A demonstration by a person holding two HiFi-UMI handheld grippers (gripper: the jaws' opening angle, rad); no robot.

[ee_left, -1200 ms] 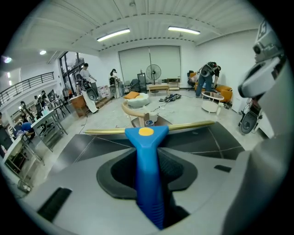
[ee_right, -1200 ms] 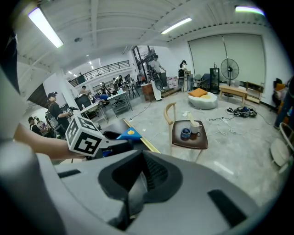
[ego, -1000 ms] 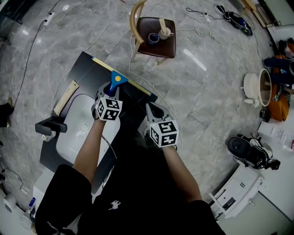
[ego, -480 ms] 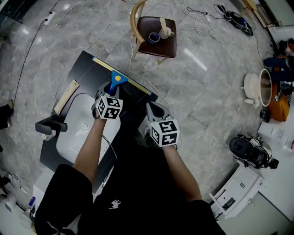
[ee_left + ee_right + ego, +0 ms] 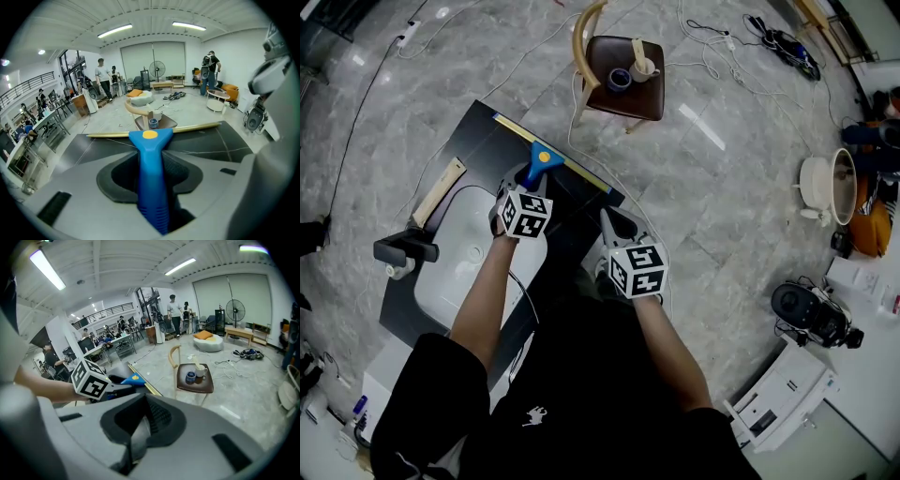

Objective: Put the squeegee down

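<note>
In the head view I am looking down on the black counter (image 5: pixel 478 141). The squeegee (image 5: pixel 541 159) is lying there with its brass-edged blade (image 5: pixel 577 172) across the far side. Its blue handle is pointing back into my left gripper (image 5: pixel 528 180). My right gripper (image 5: pixel 609 221) is hanging near it over the counter, apart from the squeegee.

In the left gripper view the jaws have just been opening. The handle is sitting between them with a dark gap showing on either side, so the pads are not pressing on it. The blade seems to be resting on the black top. I am judging the tool to be light and stiff, hard plastic that could skate on a polished surface. The ribbed near end of the handle is the place to take hold, not the thin blade.

In the right gripper view the jaws are standing partly apart with nothing between them.
</note>
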